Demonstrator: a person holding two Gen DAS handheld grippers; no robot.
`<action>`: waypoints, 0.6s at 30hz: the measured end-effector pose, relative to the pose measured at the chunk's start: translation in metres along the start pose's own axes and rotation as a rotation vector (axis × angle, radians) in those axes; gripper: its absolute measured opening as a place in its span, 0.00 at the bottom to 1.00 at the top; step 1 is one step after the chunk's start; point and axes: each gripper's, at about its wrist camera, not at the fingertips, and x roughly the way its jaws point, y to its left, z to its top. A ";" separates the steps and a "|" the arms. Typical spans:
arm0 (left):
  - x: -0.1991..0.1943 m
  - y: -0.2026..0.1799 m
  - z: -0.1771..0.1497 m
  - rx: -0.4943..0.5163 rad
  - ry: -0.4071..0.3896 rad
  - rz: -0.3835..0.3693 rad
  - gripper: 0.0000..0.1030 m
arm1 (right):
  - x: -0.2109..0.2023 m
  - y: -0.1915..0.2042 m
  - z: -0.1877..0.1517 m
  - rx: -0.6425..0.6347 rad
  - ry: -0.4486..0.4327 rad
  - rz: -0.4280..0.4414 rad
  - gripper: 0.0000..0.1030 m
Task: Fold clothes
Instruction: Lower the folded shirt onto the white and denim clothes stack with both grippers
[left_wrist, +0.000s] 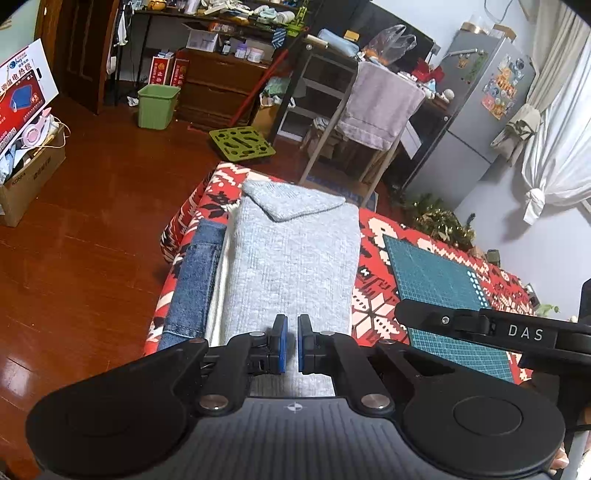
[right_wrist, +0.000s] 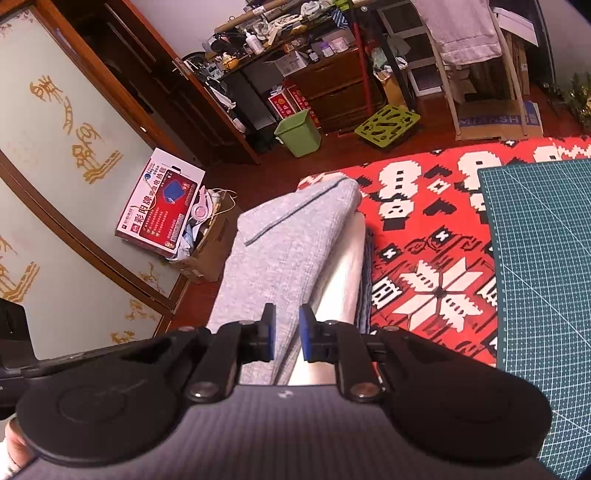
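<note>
A folded grey knit sweater (left_wrist: 295, 251) lies on top of a stack, with its collar at the far end. Under it are a white garment (left_wrist: 218, 295) and folded blue jeans (left_wrist: 195, 280), which stick out on the left. The stack rests on a red patterned cloth (left_wrist: 373, 314) at the table's corner. My left gripper (left_wrist: 292, 343) hovers over the sweater's near end, its blue pads a narrow gap apart with nothing between them. My right gripper (right_wrist: 287, 338) hangs over the sweater's (right_wrist: 280, 240) right edge, above the white layer (right_wrist: 343, 273), slightly open and empty. Its black housing (left_wrist: 517, 332) shows at the right.
A green cutting mat (right_wrist: 546, 258) lies on the cloth right of the stack. Past the table edge, on the wooden floor, are a green bin (left_wrist: 157, 105), a green perforated stool (left_wrist: 242, 144), a cardboard box (left_wrist: 29, 177) and a towel-draped chair (left_wrist: 380, 103).
</note>
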 end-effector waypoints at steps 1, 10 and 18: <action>-0.001 0.001 0.000 0.000 -0.002 -0.002 0.04 | 0.001 0.001 0.001 0.002 -0.002 0.000 0.16; 0.003 0.014 -0.002 0.007 -0.006 -0.034 0.04 | 0.007 0.021 0.003 -0.040 -0.011 -0.012 0.16; -0.002 0.018 -0.001 -0.005 -0.052 -0.074 0.04 | 0.014 0.012 0.002 -0.004 0.011 0.007 0.16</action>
